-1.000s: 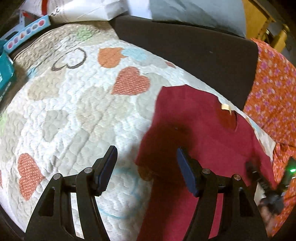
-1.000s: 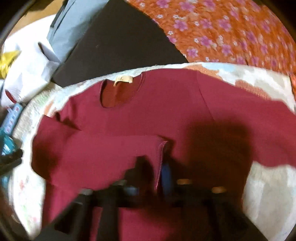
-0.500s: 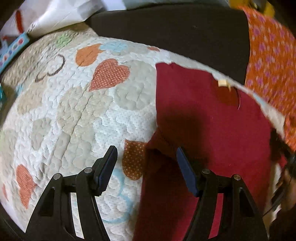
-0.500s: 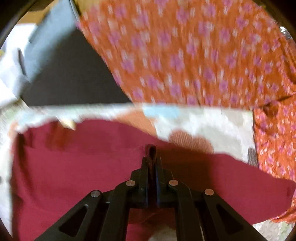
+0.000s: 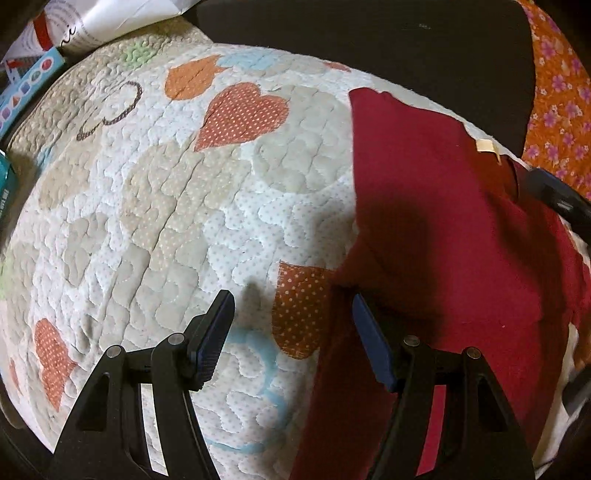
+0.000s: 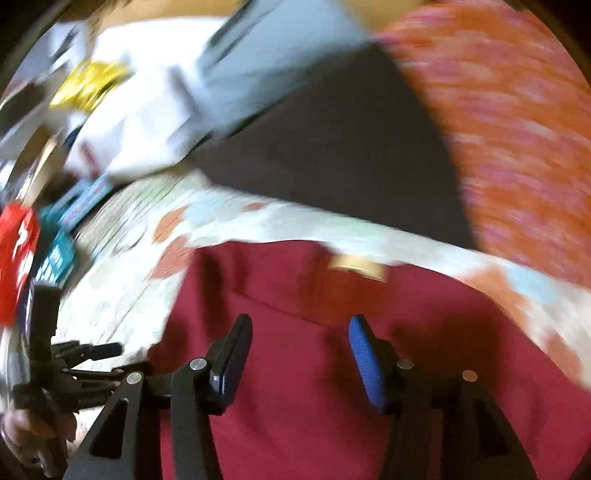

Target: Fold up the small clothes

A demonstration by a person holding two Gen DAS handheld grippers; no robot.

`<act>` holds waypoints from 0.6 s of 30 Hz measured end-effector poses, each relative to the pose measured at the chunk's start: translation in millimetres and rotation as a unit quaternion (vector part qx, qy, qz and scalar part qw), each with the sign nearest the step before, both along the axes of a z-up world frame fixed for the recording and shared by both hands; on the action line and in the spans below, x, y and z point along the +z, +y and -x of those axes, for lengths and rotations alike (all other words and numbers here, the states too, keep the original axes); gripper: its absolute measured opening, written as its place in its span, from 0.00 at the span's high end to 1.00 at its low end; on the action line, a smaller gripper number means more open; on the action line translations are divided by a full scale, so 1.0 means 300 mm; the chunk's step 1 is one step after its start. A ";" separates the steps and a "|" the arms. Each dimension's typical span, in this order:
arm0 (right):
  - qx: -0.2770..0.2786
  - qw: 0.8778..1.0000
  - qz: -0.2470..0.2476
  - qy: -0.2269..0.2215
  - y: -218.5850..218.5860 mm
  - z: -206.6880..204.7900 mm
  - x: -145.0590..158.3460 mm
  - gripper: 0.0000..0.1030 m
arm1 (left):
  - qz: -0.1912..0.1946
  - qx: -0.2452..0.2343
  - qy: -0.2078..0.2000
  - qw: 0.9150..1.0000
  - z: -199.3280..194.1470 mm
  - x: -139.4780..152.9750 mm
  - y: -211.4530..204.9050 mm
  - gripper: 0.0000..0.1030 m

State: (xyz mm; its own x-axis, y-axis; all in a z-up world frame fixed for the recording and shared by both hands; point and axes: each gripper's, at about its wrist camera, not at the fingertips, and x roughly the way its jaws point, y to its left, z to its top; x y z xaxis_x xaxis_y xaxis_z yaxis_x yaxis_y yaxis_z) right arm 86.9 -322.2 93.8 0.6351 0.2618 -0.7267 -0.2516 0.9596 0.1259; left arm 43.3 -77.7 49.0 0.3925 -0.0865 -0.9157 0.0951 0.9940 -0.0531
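Note:
A dark red small shirt [image 5: 436, 221] lies flat on a quilted heart-pattern blanket [image 5: 155, 206], collar tag [image 5: 485, 145] toward the far edge. My left gripper [image 5: 291, 325] hangs open just above the blanket, its right finger [image 5: 369, 347] over the shirt's left edge, nothing between the pads. In the blurred right wrist view my right gripper [image 6: 299, 350] is over the red shirt [image 6: 295, 413], its jaws opening with no cloth between them. The left gripper's body [image 6: 55, 369] shows there at the lower left, held by a hand.
Behind the blanket lies a dark cushion [image 5: 369, 40], and an orange flowered cloth [image 5: 561, 103] at the right. White bags and papers [image 5: 110, 18] and coloured boxes [image 5: 22, 92] crowd the far left corner.
The right gripper let go of the red cloth it held pinched, its jaws came apart, and it swung left. The left gripper sank closer to the blanket at the shirt's left edge.

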 end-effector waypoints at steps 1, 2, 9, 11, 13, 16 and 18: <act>0.015 1.000 0.010 0.002 0.029 -0.026 -0.015 0.49 | 0.000 0.000 0.003 1.000 -0.003 -0.004 0.001 0.35; 0.034 0.999 0.020 0.011 0.063 -0.057 -0.041 0.49 | 0.001 0.000 0.006 1.000 -0.009 -0.008 0.003 0.35; 0.115 0.987 0.090 0.073 0.166 -0.165 -0.210 0.75 | 0.012 0.003 0.015 1.000 -0.029 -0.016 0.008 0.35; 0.125 0.986 0.102 0.053 0.170 -0.151 -0.201 0.96 | 0.012 0.004 0.015 1.000 -0.030 -0.015 0.010 0.35; 0.109 0.988 0.105 0.026 0.151 -0.146 -0.173 0.97 | 0.016 0.008 0.016 1.000 -0.031 -0.014 0.013 0.35; 0.060 0.993 0.098 -0.009 0.113 -0.162 -0.122 0.97 | 0.010 0.009 0.007 1.000 -0.030 -0.007 0.007 0.35; 0.022 0.995 0.101 -0.009 0.094 -0.188 -0.122 0.97 | 0.012 0.007 0.005 1.000 -0.025 -0.003 0.002 0.35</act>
State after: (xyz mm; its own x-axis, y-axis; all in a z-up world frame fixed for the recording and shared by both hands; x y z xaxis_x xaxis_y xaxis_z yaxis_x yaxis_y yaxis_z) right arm 143.4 -294.0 57.1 0.6402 0.1397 -0.7554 -0.2936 0.9532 -0.0726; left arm 50.8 -77.1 48.2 0.3853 -0.1020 -0.9172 0.0796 0.9938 -0.0770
